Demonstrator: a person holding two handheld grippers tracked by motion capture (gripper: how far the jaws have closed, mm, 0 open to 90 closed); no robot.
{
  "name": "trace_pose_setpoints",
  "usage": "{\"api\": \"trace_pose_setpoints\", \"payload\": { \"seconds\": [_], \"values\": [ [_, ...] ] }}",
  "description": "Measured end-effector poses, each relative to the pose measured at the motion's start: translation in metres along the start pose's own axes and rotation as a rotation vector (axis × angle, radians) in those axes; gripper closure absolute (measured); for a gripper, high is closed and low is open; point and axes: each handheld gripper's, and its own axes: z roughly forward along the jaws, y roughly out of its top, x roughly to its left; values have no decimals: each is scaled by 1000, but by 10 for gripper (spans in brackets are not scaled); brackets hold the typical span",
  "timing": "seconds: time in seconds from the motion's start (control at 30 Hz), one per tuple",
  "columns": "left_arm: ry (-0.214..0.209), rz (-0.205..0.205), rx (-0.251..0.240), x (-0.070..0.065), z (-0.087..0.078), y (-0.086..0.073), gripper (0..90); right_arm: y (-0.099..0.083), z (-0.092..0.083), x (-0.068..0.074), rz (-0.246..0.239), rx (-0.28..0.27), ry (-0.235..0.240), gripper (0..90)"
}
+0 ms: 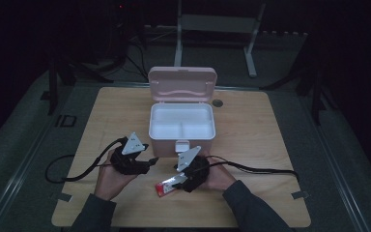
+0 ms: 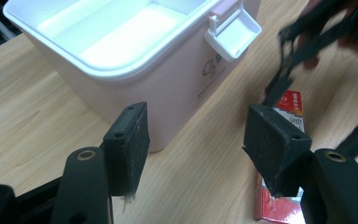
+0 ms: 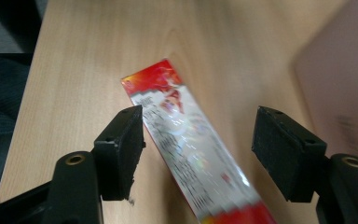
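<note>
Right gripper point(image 3: 198, 135) wide open above red packet point(image 3: 191, 149); pink box point(image 1: 181, 126) open, tray bare.

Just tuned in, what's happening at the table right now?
A person holds a gripper in each hand at a wooden table. A pink box stands open, lid tilted back, its white inside empty as far as the high view shows. The right gripper is over a red packet lying flat on the table in front of the box; its jaws stand open either side of it, not gripping it. The left gripper is open and holds nothing, pointing at the box's front wall.
</note>
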Motion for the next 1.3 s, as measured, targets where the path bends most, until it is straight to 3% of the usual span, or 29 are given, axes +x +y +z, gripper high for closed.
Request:
{"api": "trace_pose_setpoints", "payload": {
  "seconds": [0.17,0.23,0.7,0.87,1.03,1.23,1.3],
  "values": [
    [0,4,6,0,1,0,403,-6,19,0,-10,65,10,333],
    [-5,3,3,0,1,0,404,-7,22,0,-18,75,7,373],
    [10,-2,-5,3,-1,1,417,-6,23,-4,13,81,16,420],
    [14,-2,-8,3,-2,1,419,-8,19,-6,22,135,-45,508],
    [17,4,-5,4,-4,1,421,-11,14,-6,43,161,-72,511],
    [25,-3,-13,8,-8,1,422,-40,-10,-10,143,165,-138,512],
    [34,-12,-24,11,-10,1,423,-62,-28,-11,201,167,-188,513]
  ]
}}
